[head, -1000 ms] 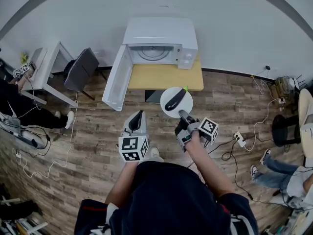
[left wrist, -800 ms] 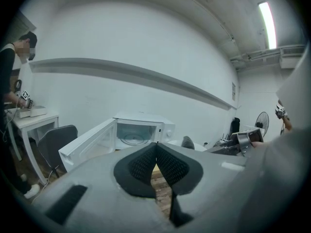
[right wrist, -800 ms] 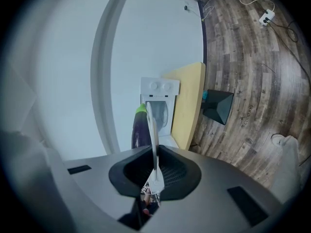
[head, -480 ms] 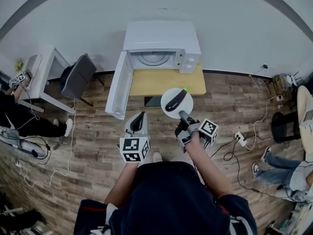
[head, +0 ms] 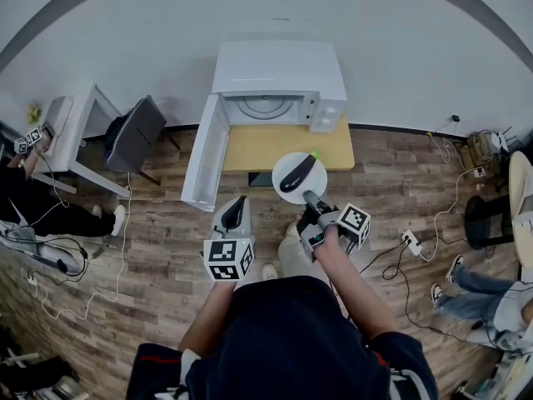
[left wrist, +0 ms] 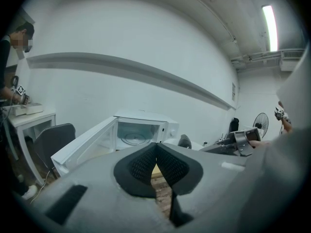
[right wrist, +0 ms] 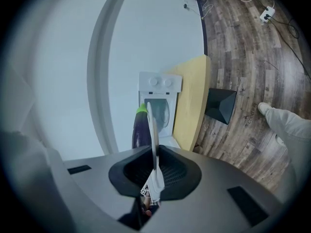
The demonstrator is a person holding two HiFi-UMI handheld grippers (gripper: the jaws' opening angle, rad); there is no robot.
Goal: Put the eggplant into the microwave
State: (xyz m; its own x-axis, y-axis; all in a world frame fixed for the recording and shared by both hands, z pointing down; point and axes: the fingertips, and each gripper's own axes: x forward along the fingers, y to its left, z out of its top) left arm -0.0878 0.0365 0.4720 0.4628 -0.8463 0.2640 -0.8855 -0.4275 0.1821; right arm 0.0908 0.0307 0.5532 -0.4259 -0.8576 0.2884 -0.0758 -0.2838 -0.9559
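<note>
One eggplant (head: 297,173) on plate (head: 316,179), rim clamped by right gripper (head: 308,197), left gripper (head: 235,204) closed, seemingly empty

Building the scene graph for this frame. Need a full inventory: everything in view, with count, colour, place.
microwave: 1, white, door open, on the table at the back
table: 1, yellow wood top, under the microwave
plate: 1, white, held by its rim in front of the table
eggplant: 1, dark purple with a green stem, lying on the plate
chair: 1, dark grey, left of the microwave
desk: 1, white, far left
power strip: 1, white, on the floor at right
other people: 2, partly in view at the left and right edges
left gripper: 1, grey, jaws shut, empty
right gripper: 1, grey, shut on the plate's rim
</note>
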